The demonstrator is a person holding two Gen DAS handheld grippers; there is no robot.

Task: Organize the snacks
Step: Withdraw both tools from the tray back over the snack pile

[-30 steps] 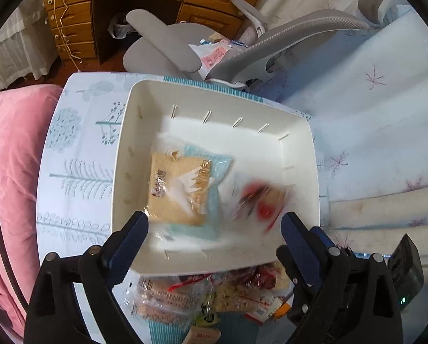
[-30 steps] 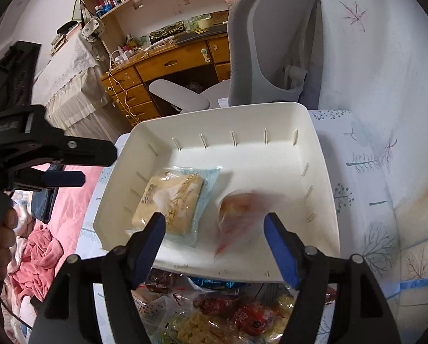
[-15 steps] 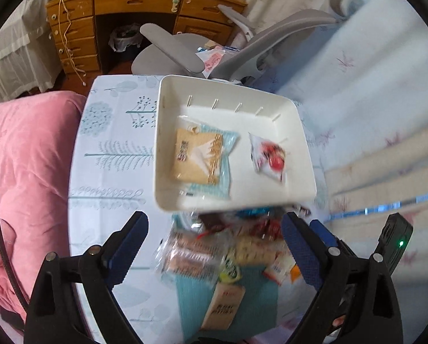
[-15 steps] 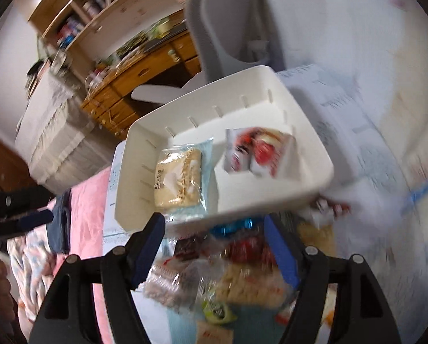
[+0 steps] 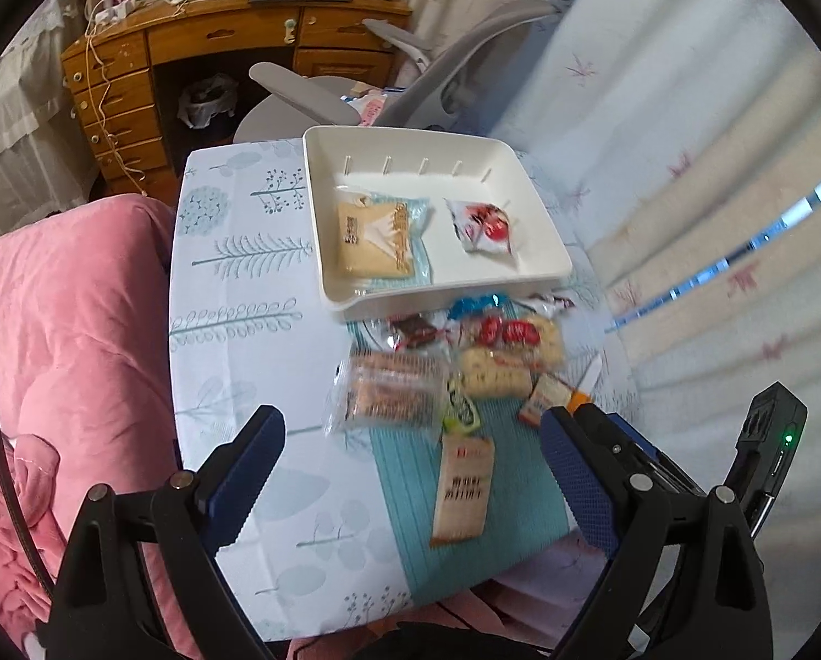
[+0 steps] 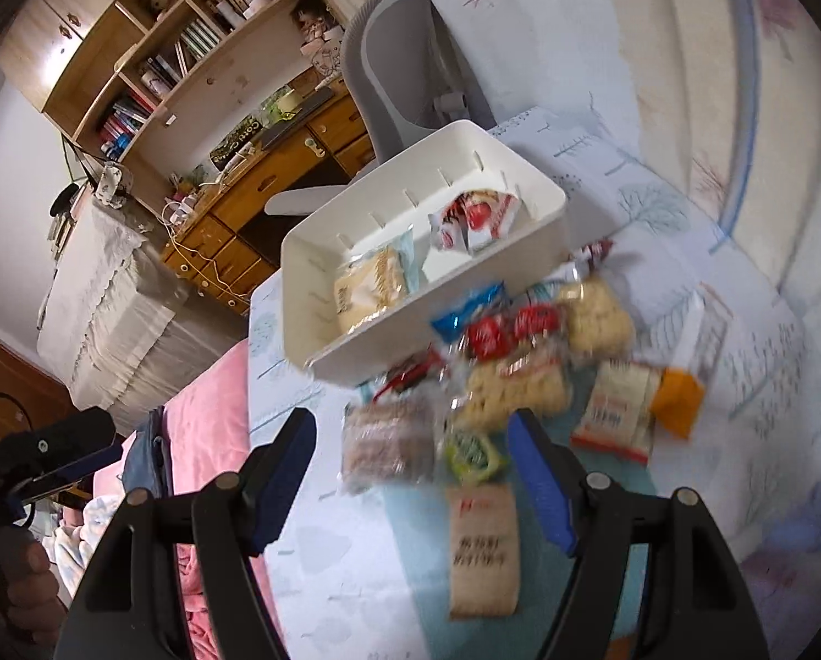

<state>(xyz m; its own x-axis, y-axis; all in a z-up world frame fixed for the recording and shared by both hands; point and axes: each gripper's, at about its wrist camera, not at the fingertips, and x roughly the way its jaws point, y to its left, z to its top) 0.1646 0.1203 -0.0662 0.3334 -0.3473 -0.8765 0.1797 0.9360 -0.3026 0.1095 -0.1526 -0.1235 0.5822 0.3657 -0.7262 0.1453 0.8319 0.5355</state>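
Both tongs hang spread and empty above the surface (image 5: 234,330): the left tongs (image 5: 410,473); the right tongs (image 6: 413,473); a white tray (image 5: 542,220) holds a beige cracker packet (image 5: 374,242) and a red-and-white packet (image 5: 484,225), apart; just beside its near rim lies a heap of loose snacks (image 5: 454,374).
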